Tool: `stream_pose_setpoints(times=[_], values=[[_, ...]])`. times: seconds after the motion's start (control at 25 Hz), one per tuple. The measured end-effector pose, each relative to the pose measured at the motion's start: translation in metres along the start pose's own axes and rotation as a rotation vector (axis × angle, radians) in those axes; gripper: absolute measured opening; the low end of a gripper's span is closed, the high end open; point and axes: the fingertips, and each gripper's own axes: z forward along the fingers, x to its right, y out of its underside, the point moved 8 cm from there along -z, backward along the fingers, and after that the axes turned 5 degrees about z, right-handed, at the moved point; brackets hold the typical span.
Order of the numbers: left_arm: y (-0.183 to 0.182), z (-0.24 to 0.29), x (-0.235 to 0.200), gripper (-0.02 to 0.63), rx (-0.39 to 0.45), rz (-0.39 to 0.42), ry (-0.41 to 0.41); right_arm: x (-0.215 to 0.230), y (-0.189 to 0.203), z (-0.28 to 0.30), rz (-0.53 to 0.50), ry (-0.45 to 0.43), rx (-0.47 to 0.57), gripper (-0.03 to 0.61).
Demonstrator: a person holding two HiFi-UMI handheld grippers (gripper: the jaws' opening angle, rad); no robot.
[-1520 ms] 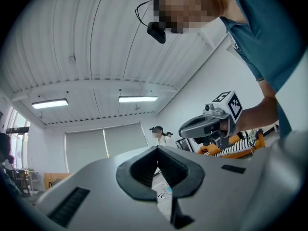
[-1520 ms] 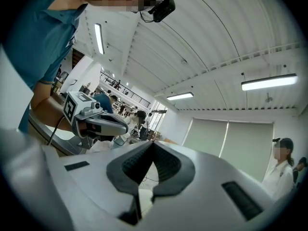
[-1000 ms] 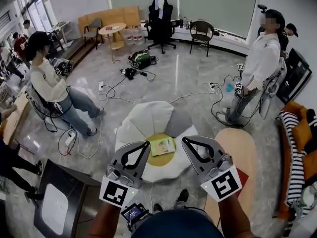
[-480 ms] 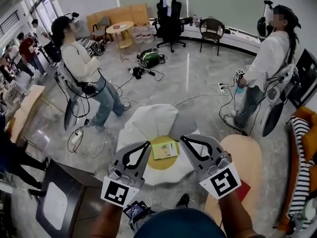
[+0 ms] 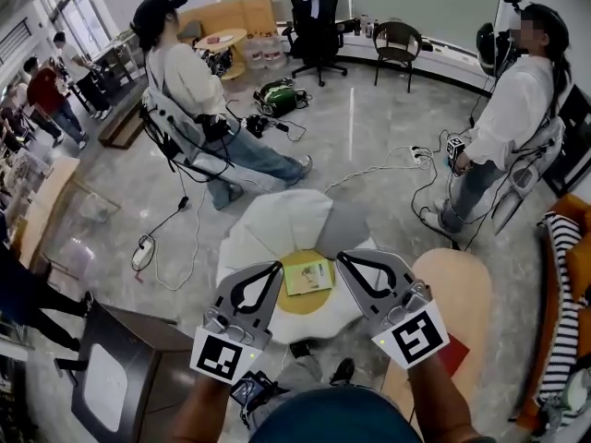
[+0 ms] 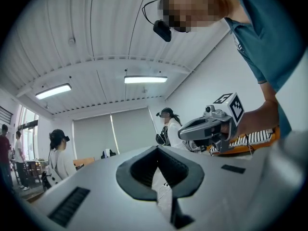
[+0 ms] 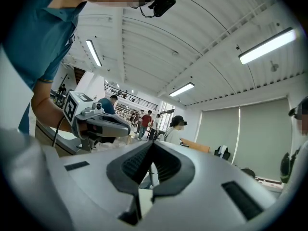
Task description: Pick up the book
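A thin green-and-yellow book (image 5: 307, 276) lies flat on the yellow middle of a low white flower-shaped table (image 5: 273, 222). My left gripper (image 5: 274, 267) hangs just left of the book and my right gripper (image 5: 340, 257) just right of it. Both are held above the table, pointing forward, with their jaws shut and nothing in them. In the left gripper view the left gripper (image 6: 157, 148) has its jaws closed together, and the right gripper (image 6: 212, 128) shows beside it. The right gripper view shows the right gripper (image 7: 153, 143) shut the same way, with the left gripper (image 7: 102, 124) at its left.
A person in a white top (image 5: 195, 91) walks behind the table at upper left. Another person (image 5: 506, 111) stands at the right. Cables (image 5: 373, 173) trail across the floor. A round wooden table (image 5: 457, 295) is at my right, a dark cabinet (image 5: 118, 377) at lower left.
The person in the white top rose from a seat at the left and walked toward the middle of the room. Both grippers stay shut and have come slightly closer to the table.
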Motion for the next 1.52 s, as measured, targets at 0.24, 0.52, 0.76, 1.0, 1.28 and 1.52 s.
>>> stream_pose_setpoints(times=[0.24, 0.52, 0.76, 1.0, 1.28, 1.52], values=[[0.026, 0.022, -0.039, 0.005, 0.010, -0.030, 0.050, 0.014, 0.007, 0.037, -0.009, 0.038, -0.039, 0.012], [0.055, 0.034, -0.098, 0.005, 0.045, -0.059, 0.085, 0.018, 0.011, 0.097, -0.016, 0.074, -0.075, 0.012], [0.085, 0.035, -0.131, 0.005, 0.058, -0.081, 0.109, 0.016, 0.024, 0.139, -0.011, 0.099, -0.101, 0.013], [0.113, 0.036, -0.147, 0.005, 0.043, -0.134, 0.109, 0.013, 0.047, 0.167, 0.000, 0.076, -0.161, 0.012], [0.141, 0.056, -0.159, 0.005, 0.009, -0.184, 0.095, 0.030, 0.078, 0.193, 0.047, 0.051, -0.199, 0.012], [0.178, 0.075, -0.161, 0.005, -0.060, -0.248, 0.094, 0.045, 0.114, 0.210, 0.119, 0.035, -0.228, 0.012]])
